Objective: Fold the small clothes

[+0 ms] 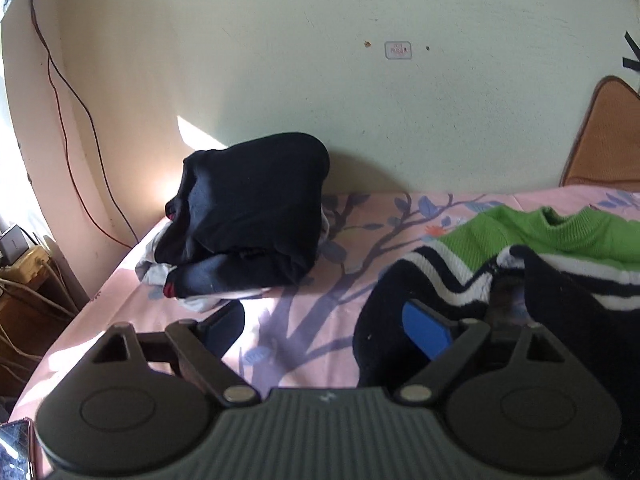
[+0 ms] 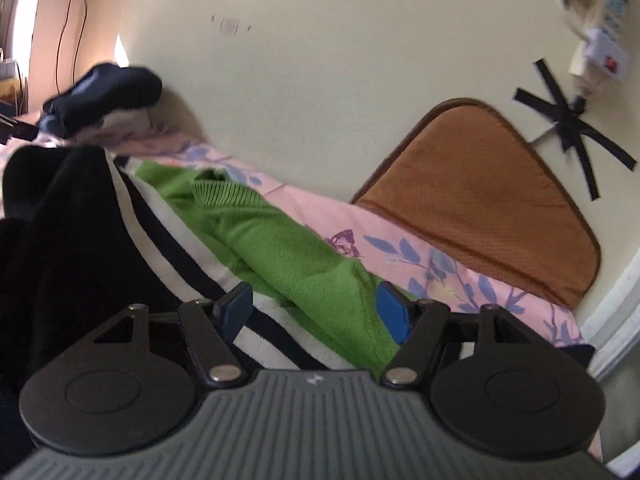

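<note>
A knitted sweater with a green top, white and black stripes and a black lower part lies rumpled on the pink floral bedsheet. My left gripper is open over bare sheet, and its right finger stands against the sweater's black sleeve. In the right wrist view, my right gripper is open above the sweater, with green fabric lying under the gap and the pads apart from it. A stack of folded dark clothes sits at the far left by the wall, also seen from the right wrist as the stack.
A brown cushion leans on the wall at the bed's right end. A taped power strip hangs above it. Cables run down the left wall beside the bed's left edge. A phone lies at the near left corner.
</note>
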